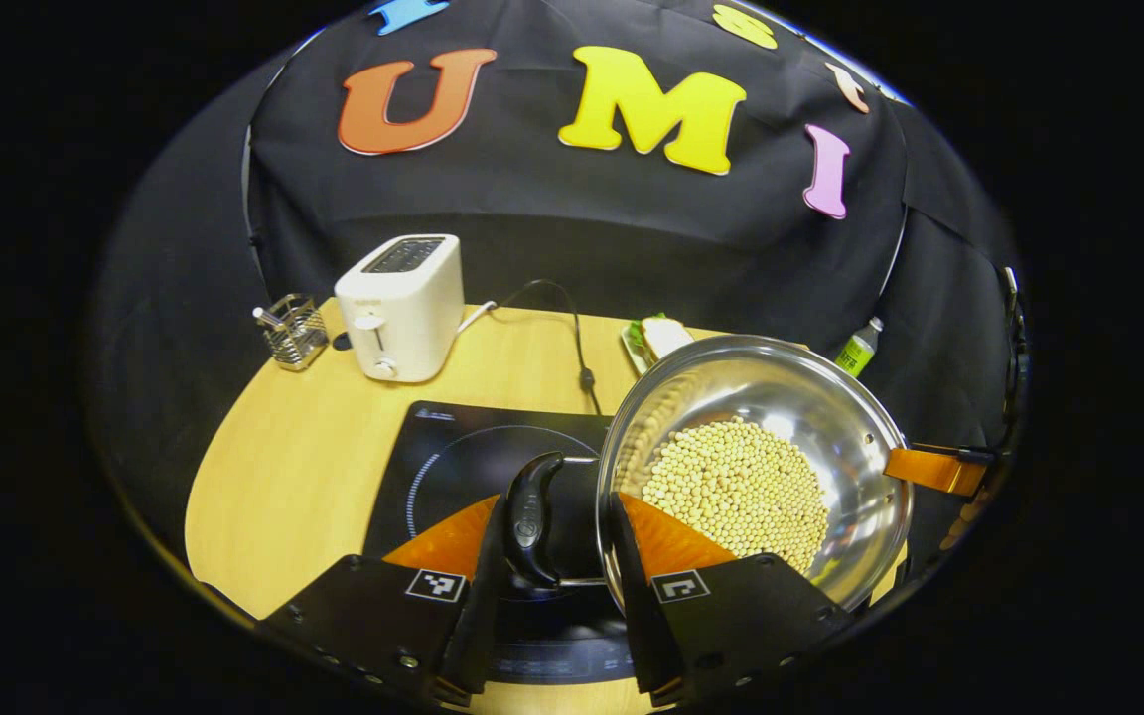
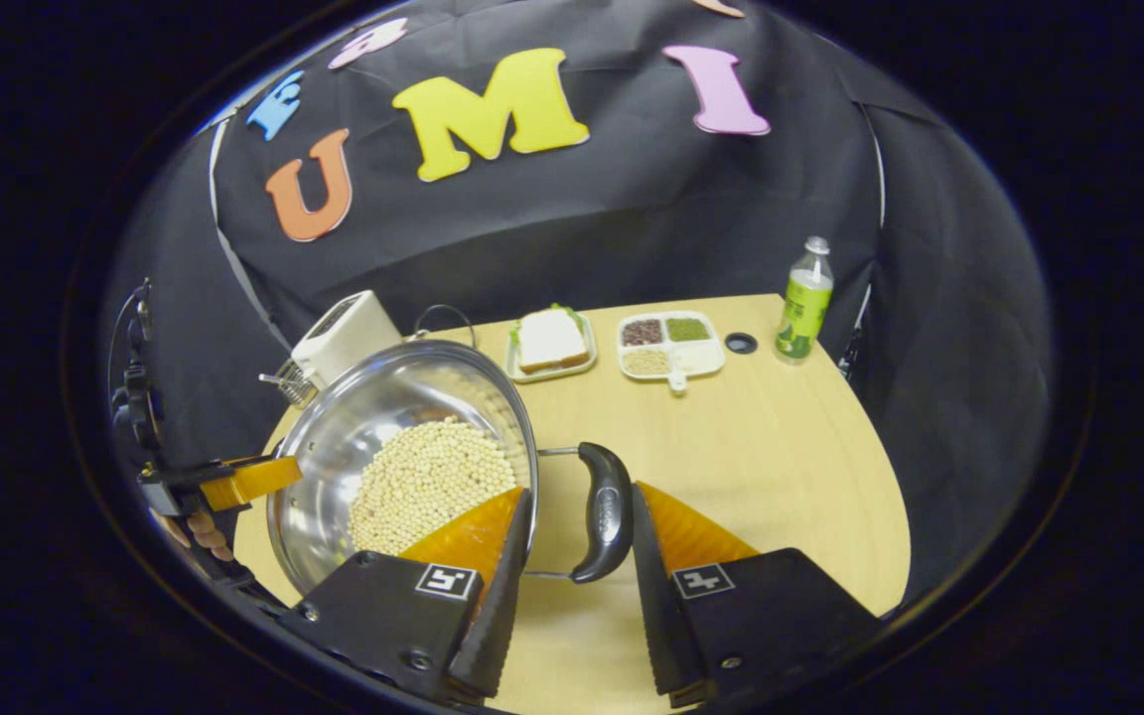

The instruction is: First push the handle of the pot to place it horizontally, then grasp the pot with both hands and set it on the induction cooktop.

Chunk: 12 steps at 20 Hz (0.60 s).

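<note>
The left gripper [image 1: 552,556] fingers are sitting a little apart around the pot's black curved handle [image 1: 530,516], apparently touching it but not clearly pressing. The right gripper [image 2: 572,556] is framing the opposite handle [image 2: 604,511], gaps showing on both sides. Between them, the shiny steel pot [image 1: 830,417], round and holding pale beans [image 1: 741,487], is hanging beside the glossy black induction cooktop [image 1: 453,447] over the wooden surface [image 2: 781,447].
</note>
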### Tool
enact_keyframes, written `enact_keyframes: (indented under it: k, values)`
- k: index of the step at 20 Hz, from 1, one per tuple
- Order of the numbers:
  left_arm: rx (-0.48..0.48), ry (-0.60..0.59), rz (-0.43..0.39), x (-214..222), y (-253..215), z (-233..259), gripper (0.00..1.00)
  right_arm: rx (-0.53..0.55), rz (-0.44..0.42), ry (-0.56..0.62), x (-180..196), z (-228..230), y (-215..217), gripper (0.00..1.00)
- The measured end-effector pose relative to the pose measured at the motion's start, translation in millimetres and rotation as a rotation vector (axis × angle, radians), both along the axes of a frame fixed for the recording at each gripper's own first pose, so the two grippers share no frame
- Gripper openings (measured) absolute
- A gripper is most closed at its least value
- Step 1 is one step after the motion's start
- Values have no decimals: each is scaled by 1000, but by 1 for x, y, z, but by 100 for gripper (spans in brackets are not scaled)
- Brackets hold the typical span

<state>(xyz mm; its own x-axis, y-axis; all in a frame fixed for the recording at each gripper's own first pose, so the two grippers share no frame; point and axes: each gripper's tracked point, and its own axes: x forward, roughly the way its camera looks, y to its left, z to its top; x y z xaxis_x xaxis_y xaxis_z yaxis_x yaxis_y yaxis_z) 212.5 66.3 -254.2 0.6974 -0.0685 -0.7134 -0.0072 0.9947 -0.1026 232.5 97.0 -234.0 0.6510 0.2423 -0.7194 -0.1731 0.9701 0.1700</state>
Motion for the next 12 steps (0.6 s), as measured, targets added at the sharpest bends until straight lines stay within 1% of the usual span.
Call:
enact_keyframes:
  k: [4, 6, 9, 10, 12]
  values:
    - [8, -17, 48, -5, 49, 18, 53, 13, 46, -7, 4, 9, 51, 58]
    - [8, -19, 70, -3, 72, 17, 53, 16, 66, -9, 7, 10, 75, 57]
    - [7, -13, 100, -3, 101, 10, 53, 15, 87, -7, 11, -2, 103, 57]
    - [8, -5, 104, -2, 110, 4, 53, 11, 92, -3, 14, -7, 114, 58]
    - [-3, 20, 116, -3, 123, -10, 53, 7, 97, 12, 16, -19, 129, 57]
